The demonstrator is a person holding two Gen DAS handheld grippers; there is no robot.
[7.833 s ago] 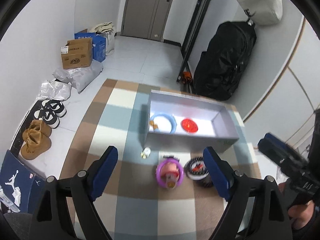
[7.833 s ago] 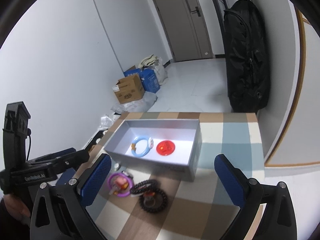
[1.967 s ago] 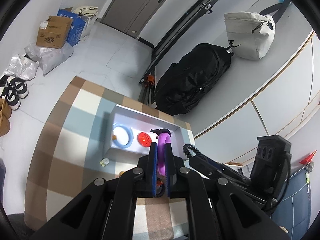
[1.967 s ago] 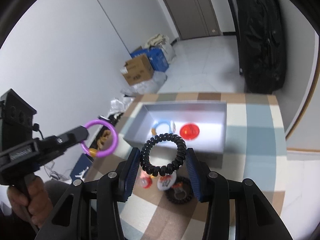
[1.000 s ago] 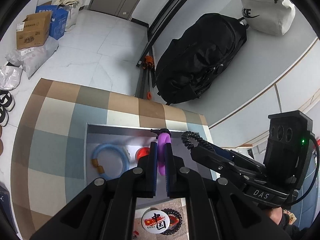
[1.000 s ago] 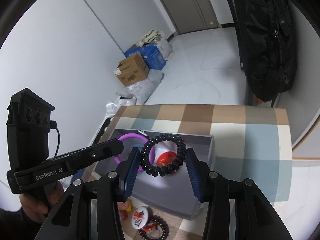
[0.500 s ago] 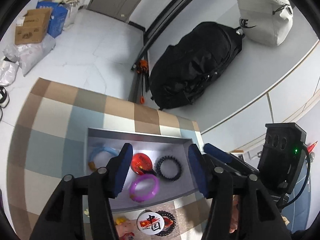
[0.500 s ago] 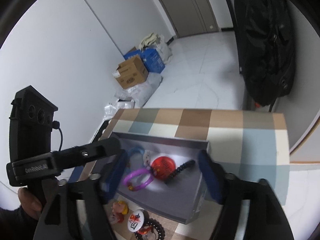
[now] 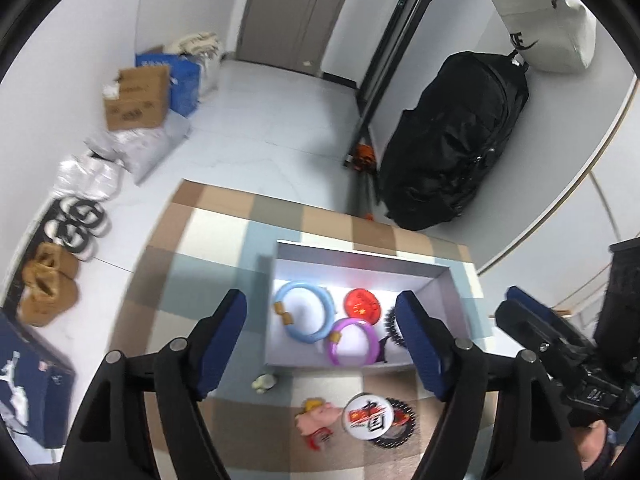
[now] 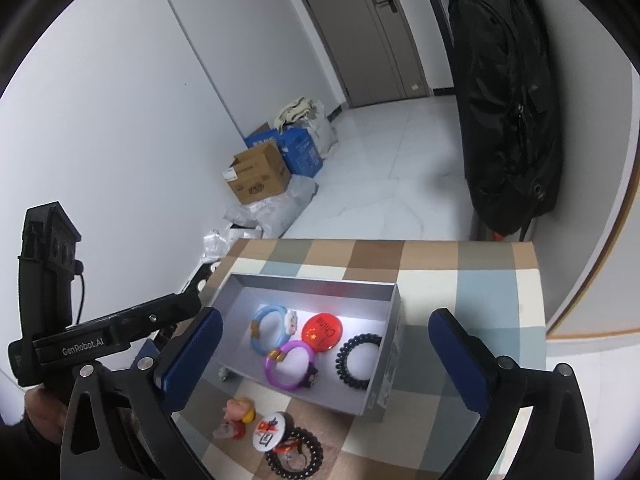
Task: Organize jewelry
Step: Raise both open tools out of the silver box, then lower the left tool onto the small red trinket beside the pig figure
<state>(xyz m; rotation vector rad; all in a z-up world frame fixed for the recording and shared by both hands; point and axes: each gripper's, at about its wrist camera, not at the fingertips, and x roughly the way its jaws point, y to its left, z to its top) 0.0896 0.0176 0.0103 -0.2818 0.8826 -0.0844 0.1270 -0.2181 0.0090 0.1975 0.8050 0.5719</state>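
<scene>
Both grippers, left (image 9: 322, 338) & right (image 10: 326, 354), spread wide w/ nothing held, hovering over grey box (image 10: 394, 344). Purple bracelet (image 10: 289, 365) & black coil band (image 10: 357, 361) lie inside, just ahead between fingers. Next probably: drop nearer, grab white badge (image 10: 269, 429) or pink figure (image 9: 318, 420) on checked cloth (image 10: 460, 264), below fingertips

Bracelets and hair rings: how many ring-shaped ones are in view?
4. In the grey box: blue bracelet at left, purple bracelet in the middle, black coil ring at right. Another black coil ring lies on the checked cloth, partly under a badge.
</scene>
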